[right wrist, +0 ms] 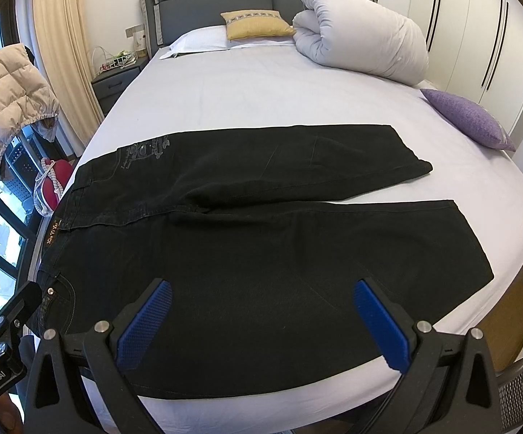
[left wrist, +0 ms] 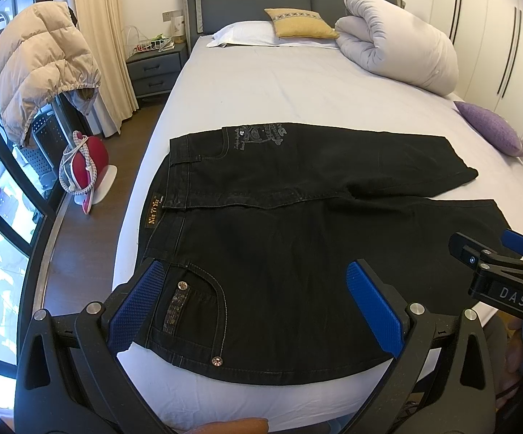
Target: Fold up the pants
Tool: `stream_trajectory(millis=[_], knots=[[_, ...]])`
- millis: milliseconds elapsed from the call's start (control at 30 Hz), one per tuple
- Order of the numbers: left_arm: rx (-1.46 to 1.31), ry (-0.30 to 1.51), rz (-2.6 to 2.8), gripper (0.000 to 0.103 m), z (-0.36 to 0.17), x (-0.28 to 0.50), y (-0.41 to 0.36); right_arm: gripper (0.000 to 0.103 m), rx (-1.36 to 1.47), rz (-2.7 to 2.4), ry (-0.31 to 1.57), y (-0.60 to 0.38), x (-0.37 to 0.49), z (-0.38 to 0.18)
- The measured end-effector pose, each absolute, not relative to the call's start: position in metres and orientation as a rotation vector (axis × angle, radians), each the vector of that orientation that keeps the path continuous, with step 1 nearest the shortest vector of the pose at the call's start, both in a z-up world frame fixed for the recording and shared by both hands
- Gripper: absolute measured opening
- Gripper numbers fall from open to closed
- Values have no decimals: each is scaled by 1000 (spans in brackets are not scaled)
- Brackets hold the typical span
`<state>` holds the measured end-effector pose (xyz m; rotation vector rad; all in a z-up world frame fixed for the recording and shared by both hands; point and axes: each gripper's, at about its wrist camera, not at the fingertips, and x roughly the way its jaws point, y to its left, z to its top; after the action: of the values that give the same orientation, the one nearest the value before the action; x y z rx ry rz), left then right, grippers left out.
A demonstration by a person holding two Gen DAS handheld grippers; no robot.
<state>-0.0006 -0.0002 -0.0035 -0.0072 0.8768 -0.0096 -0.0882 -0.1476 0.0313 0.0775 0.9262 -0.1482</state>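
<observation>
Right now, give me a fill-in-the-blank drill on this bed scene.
1. The black pants lie spread flat on the ____.
2. The left gripper and right gripper both have their fingers ____.
3. The cushion at the bed's right edge is ____ in colour.

Missing: bed; open; purple

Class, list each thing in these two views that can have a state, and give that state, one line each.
pants: unfolded, spread flat on the bed, legs apart
left gripper: open, holding nothing
right gripper: open, holding nothing
duvet: rolled up
nightstand: drawers shut
wardrobe: doors shut
</observation>
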Motion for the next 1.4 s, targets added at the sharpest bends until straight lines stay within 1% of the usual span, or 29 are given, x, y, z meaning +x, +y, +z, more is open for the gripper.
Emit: stream_trajectory(millis=[1233, 1400], knots=[[-12, 876, -4, 103, -13, -6, 12, 103, 76, -142, 926, -143, -95, 28], [-4, 864, 15, 103, -6, -12, 12, 103, 75, -132, 915, -141, -101, 29]])
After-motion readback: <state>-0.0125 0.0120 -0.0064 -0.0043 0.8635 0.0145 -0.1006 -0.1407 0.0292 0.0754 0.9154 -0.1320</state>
